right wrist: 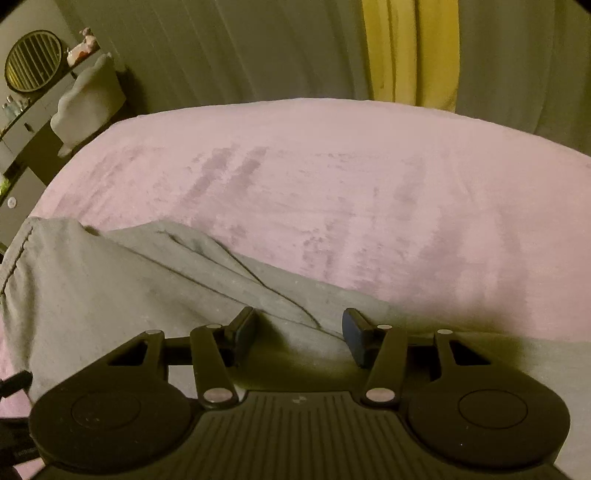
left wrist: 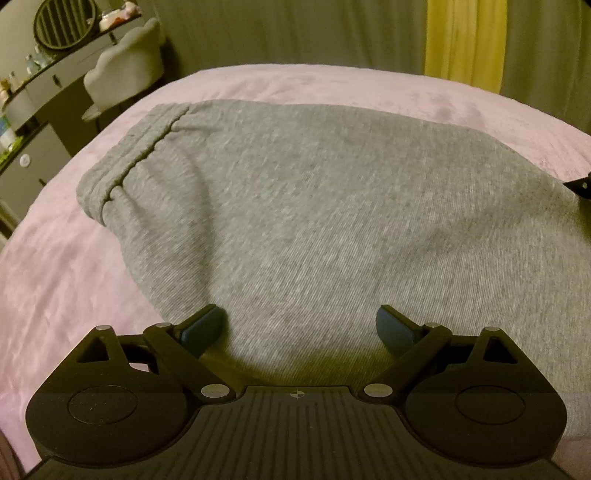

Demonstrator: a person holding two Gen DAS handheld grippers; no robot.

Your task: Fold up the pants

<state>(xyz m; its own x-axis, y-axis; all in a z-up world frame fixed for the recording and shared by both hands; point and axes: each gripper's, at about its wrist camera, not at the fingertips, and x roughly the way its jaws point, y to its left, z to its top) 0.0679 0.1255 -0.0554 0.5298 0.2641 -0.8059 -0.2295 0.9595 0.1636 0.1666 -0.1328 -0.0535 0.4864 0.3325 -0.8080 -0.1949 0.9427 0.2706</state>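
Observation:
Grey sweatpants lie flat on a pink bedspread, with the ribbed waistband at the far left. My left gripper is open, its jaws spread wide just above the near part of the pants. In the right wrist view the pants fill the lower left, with a fold seam running diagonally. My right gripper is open over the pants' right edge, close to the cloth. A tip of the right gripper shows at the left view's right edge.
The pink bedspread stretches far and right of the pants. A dresser with bottles and a round mirror and a pale chair stand at the far left. Grey and yellow curtains hang behind the bed.

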